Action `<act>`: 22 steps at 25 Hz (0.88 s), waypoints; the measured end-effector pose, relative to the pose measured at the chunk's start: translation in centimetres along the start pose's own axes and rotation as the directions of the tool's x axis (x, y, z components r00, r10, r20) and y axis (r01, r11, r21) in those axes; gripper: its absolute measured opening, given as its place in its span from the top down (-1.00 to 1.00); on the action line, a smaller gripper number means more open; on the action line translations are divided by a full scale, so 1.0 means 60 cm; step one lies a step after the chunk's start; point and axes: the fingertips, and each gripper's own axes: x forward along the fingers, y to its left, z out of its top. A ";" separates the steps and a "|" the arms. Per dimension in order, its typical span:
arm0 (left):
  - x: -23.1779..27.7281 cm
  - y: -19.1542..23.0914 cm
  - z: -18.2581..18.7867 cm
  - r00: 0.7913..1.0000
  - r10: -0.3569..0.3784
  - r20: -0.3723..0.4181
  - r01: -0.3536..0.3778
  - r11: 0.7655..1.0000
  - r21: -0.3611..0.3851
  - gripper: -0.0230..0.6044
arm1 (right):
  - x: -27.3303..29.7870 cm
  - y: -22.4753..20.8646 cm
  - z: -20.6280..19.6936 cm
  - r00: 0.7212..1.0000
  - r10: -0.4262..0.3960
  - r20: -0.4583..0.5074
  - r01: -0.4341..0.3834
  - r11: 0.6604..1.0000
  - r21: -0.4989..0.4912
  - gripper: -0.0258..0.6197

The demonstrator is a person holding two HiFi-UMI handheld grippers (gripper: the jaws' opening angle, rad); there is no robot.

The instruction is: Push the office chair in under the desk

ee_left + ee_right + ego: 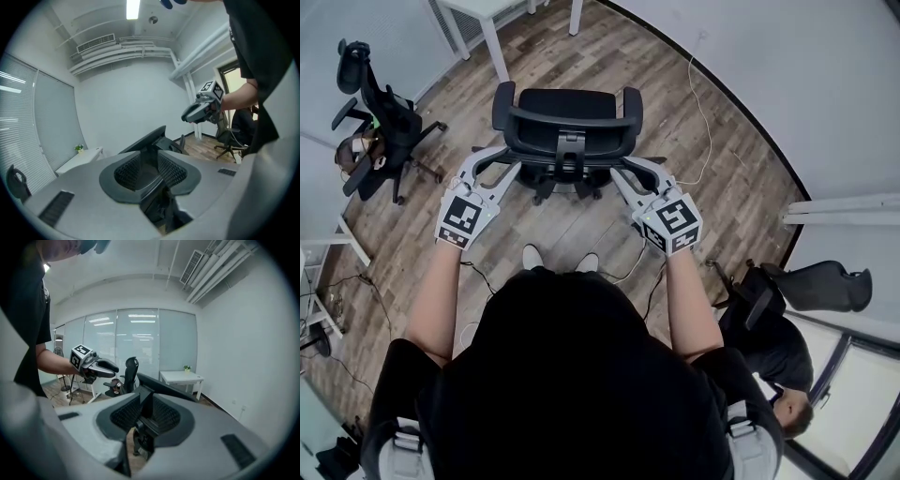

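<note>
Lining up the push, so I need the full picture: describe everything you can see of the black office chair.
The office chair is black: padded seat, open-frame curved backrest with a central spine, two armrests, castered base on the wood floor. It stands upright, back toward the person, short of the white desk, not under it. The left gripper and right gripper flank the backrest, open jaws straddling its frame.

Black office chair (567, 131) front and centre, black from backrest to base, on a grey-brown wood-plank floor (741, 178). Left gripper (492, 159) and right gripper (639, 169) are both pale grey, with black mesh-patterned pads (127, 169), and each carries a white cube (467, 217) printed with black square markers. White desk (483, 14) up top, white cable (704, 111) trailing over the planks, pale grey wall (787, 84), and the person's top (581, 375) is black
</note>
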 end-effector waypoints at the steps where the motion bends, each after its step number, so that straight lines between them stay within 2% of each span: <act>1: 0.004 -0.001 -0.009 1.000 -0.014 -0.022 0.015 1.000 0.015 0.55 | 0.004 -0.002 -0.008 1.000 0.007 -0.024 -0.008 1.000 -0.012 0.68; 5: 0.018 -0.013 -0.049 0.991 -0.067 -0.115 0.076 0.995 0.071 0.45 | 0.017 -0.006 -0.048 0.989 0.042 -0.145 -0.053 0.996 -0.075 0.39; 9: 0.033 -0.012 -0.099 0.968 -0.107 -0.229 0.139 0.982 0.130 0.34 | 0.033 -0.017 -0.091 0.954 0.054 -0.296 -0.106 0.981 -0.164 0.26; 12: 0.047 -0.011 -0.122 0.948 -0.129 -0.292 0.183 0.969 0.167 0.25 | 0.042 -0.029 -0.131 0.906 0.047 -0.421 -0.162 0.957 -0.242 0.20; 15: 0.062 -0.008 -0.139 0.926 -0.120 -0.358 0.222 0.940 0.259 0.24 | 0.048 -0.048 -0.164 0.848 -0.006 -0.530 -0.216 0.910 -0.355 0.19; 18: 0.078 -0.009 -0.160 0.894 -0.132 -0.428 0.278 0.913 0.299 0.21 | 0.060 -0.069 -0.190 0.805 -0.044 -0.592 -0.259 0.871 -0.417 0.19; 22: 0.092 -0.013 -0.197 0.838 -0.152 -0.524 0.363 0.871 0.330 0.15 | 0.075 -0.082 -0.221 0.741 -0.053 -0.669 -0.328 0.841 -0.430 0.19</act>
